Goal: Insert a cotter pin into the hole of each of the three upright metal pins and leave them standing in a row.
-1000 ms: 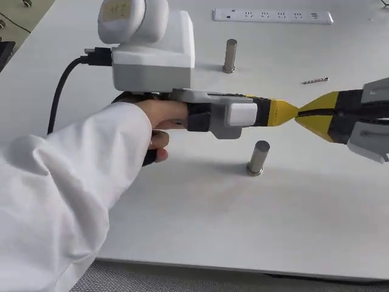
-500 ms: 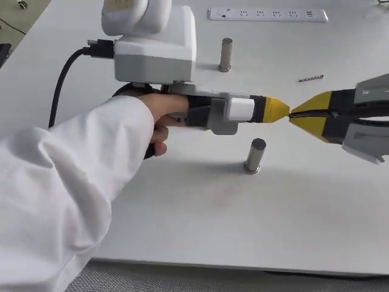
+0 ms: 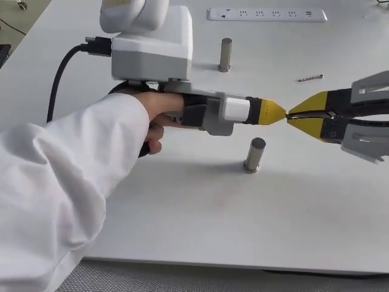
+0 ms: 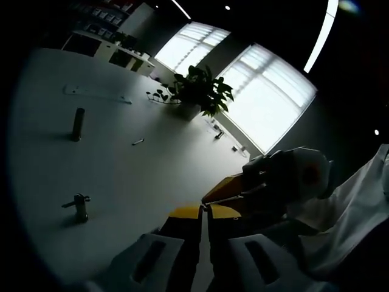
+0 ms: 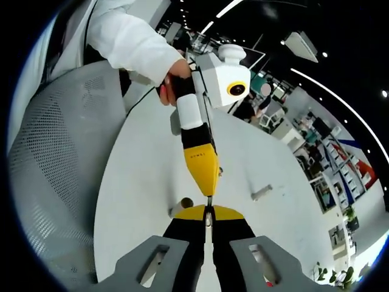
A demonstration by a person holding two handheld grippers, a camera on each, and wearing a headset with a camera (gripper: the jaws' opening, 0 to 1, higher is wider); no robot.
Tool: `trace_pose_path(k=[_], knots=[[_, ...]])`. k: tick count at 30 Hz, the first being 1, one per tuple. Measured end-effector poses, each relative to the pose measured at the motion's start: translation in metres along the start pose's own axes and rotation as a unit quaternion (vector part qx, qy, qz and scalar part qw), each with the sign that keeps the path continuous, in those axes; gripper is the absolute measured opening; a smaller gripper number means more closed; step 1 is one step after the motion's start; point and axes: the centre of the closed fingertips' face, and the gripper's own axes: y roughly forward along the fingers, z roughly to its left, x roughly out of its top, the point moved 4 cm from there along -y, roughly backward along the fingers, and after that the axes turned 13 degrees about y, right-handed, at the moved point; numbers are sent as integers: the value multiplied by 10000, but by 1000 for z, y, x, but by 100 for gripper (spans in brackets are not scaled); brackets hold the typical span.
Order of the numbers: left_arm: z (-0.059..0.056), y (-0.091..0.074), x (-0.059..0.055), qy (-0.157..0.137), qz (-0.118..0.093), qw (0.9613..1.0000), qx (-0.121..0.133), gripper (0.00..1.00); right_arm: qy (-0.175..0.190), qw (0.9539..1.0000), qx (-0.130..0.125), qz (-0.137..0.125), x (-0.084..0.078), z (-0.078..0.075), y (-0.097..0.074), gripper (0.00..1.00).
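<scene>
My left gripper [image 3: 276, 112] and right gripper [image 3: 293, 117] meet tip to tip above the table. A thin cotter pin [image 5: 208, 201] bridges the two yellow tips, and both pairs of jaws look shut on it. Just below and nearer stands an upright metal pin [image 3: 254, 155], also seen in the right gripper view [image 5: 185, 202]. A second upright pin [image 3: 225, 55] stands farther back [image 4: 78, 123]. A third upright pin [image 4: 79, 207] carries a cotter pin across its top. In the left gripper view my left gripper [image 4: 203, 210] points at the right gripper's yellow jaw.
A loose cotter pin [image 3: 310, 78] lies on the white table [image 3: 182, 213] at the back right. A white power strip [image 3: 267, 14] runs along the far edge. A black cable [image 3: 61, 85] trails from the left gripper. The table's front edge is near.
The grippers stay tip to tip; their meeting point has drifted slightly left relative to the near metal pin. The metal pins have not moved.
</scene>
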Motion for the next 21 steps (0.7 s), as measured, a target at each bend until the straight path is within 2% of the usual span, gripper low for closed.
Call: trace_pose_path(k=[5,9,18,21], knots=[[-2,1,0,-131,-9,9999,-3,1,-96,9999,1,38,1,0,-1,0],[0,1,1,-370,-17,9993,10,1,-120,9999,-15,73,1,0,-2,0],[0,0,-4,-438,178,9988,112,0,-163,9998,51,138,-1,5,0,0],[-4,1,-4,-293,196,9993,158,0,-121,9998,63,113,-1,5,0,0]])
